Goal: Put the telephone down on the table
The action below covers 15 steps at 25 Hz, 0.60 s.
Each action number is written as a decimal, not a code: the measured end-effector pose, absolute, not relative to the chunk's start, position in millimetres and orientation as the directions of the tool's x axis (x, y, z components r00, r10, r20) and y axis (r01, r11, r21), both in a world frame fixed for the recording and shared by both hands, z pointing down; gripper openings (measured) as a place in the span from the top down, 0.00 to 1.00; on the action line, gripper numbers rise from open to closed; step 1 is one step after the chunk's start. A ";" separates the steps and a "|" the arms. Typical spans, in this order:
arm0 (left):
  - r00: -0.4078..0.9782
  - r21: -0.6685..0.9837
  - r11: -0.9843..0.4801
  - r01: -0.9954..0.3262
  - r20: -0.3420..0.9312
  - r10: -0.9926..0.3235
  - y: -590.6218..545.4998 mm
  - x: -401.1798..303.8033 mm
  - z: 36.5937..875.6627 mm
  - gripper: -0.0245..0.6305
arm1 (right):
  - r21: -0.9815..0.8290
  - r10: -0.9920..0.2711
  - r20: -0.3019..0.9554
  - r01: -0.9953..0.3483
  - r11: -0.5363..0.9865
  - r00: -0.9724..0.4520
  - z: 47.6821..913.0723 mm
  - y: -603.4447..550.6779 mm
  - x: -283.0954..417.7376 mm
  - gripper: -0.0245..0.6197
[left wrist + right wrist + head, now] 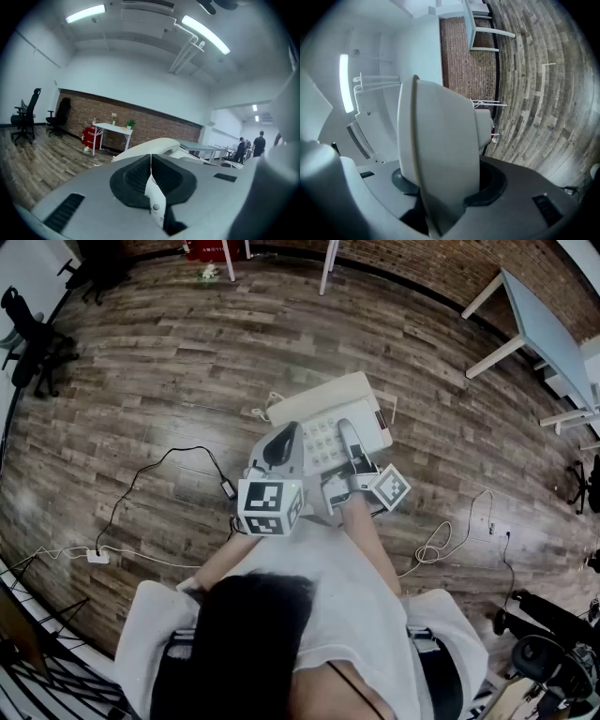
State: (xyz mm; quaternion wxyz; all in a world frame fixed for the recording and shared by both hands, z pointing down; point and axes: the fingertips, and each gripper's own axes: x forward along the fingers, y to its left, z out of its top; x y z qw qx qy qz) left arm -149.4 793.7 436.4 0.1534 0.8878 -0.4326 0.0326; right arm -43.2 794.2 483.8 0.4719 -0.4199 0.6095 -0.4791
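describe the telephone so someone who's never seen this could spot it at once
Over the dark wood-plank floor, look just ahead of the person in the white top. The telephone is the cream slab with a pale keypad, the only thing gripped by the left gripper and right gripper.

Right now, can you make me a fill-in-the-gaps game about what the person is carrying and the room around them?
1. The left gripper and the right gripper are both shut on the ___.
2. It is held up over a ___ floor.
3. The far wall is built of ___.

Missing words: telephone; wooden; brick.
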 end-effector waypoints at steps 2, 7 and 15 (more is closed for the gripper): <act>0.649 0.260 -0.602 -0.755 0.166 -0.742 800.3 -153.9 436.6 0.92 | -0.981 -0.964 -0.171 -0.055 0.185 -0.203 483.9 797.5 -51.1 0.61; 0.640 0.263 -0.592 -0.762 0.163 -0.751 806.7 -171.4 437.4 0.92 | -0.982 -0.966 -0.165 -0.054 0.179 -0.199 487.4 804.0 -65.1 0.61; 0.614 0.267 -0.563 -0.782 0.173 -0.770 801.7 -200.9 436.5 0.92 | -0.982 -0.965 -0.182 -0.015 0.188 -0.190 489.0 805.5 -89.5 0.59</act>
